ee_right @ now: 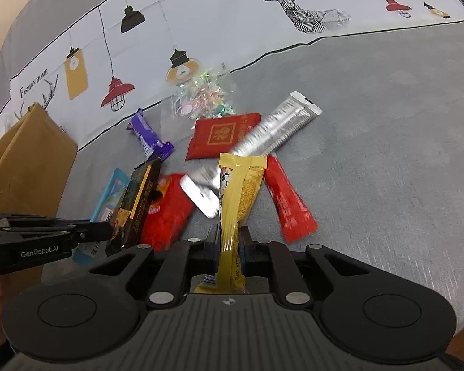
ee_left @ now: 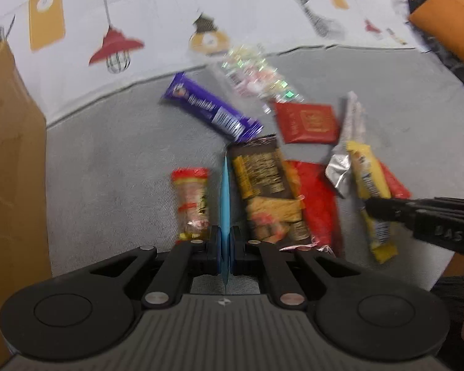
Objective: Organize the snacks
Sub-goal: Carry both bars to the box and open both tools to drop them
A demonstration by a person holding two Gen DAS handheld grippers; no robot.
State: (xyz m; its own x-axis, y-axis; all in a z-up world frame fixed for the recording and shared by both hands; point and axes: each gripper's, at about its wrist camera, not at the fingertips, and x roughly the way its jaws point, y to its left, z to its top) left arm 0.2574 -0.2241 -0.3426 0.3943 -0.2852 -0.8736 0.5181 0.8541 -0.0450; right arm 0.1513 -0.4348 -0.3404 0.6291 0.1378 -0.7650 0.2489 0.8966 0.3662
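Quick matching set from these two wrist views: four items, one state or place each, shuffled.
Items:
1. blue packet
2. yellow packet
3. purple bar
4. silver packet

States:
A. lies partly over the red square packet
B. clamped in right tongs
C. clamped edge-on in left tongs
D. lies loose near the patterned cloth edge

Pairs: 1-C, 2-B, 3-D, 4-A

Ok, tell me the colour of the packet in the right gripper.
Yellow packet, pinched in the right gripper; the right wrist view shows it best.
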